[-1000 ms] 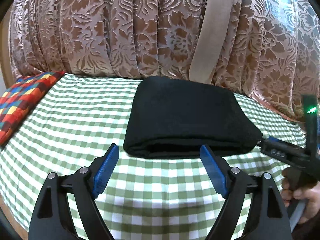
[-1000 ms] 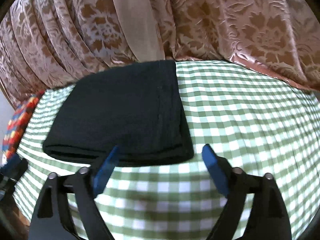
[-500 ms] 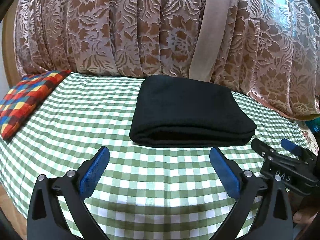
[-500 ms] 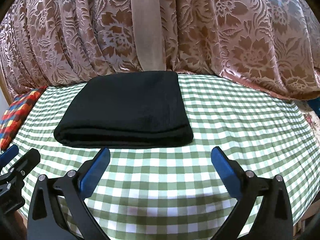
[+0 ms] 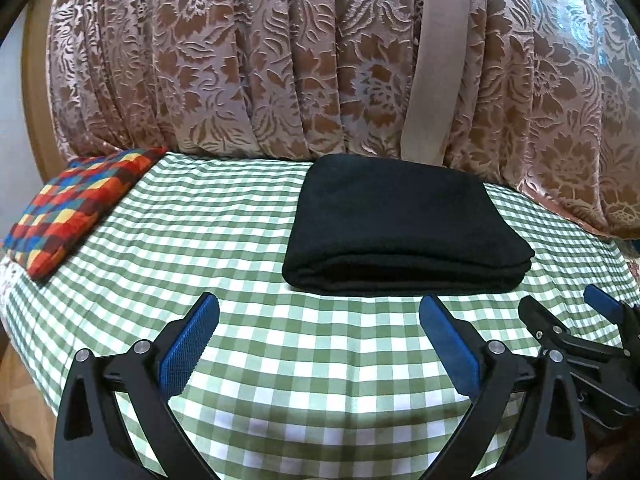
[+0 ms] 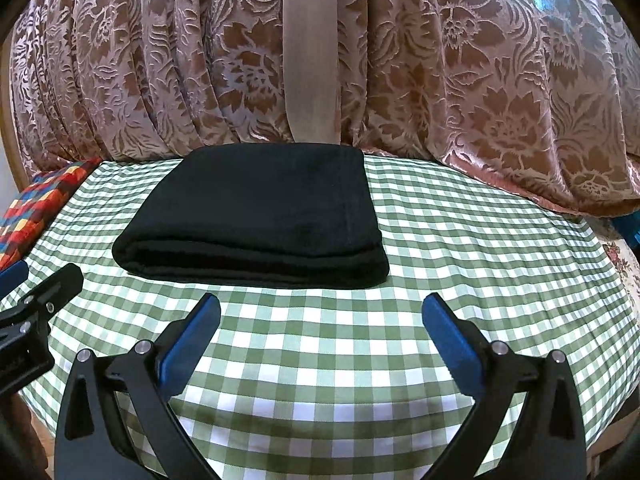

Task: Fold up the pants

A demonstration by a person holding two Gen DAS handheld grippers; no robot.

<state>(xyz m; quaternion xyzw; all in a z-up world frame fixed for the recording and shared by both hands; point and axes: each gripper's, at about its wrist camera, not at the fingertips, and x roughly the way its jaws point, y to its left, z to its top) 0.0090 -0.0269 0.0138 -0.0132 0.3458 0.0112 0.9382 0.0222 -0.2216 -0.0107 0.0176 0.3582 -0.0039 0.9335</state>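
Left gripper (image 5: 319, 308): jaws spread wide, blue pads facing each other, nothing held between them; they are seen at the bottom of the left wrist frame, above the green-and-white checked cloth (image 5: 224, 240) that covers the desk. Right gripper (image 6: 321, 307): jaws likewise spread wide and empty, low in the right wrist frame over the same cloth.

The right gripper is also visible at the lower right edge of the left wrist view, and the left gripper at the lower left edge of the right wrist view.

The black pants (image 5: 404, 224) are recorded as a folded, layered rectangle lying flat on the cloth, just above centre in both frames (image 6: 256, 216), apart from both sets of jaws.

A multicoloured checked cushion (image 5: 76, 208) is noted at the left of the frame. A floral brocade curtain (image 5: 248, 60) fills the upper half behind the desk.
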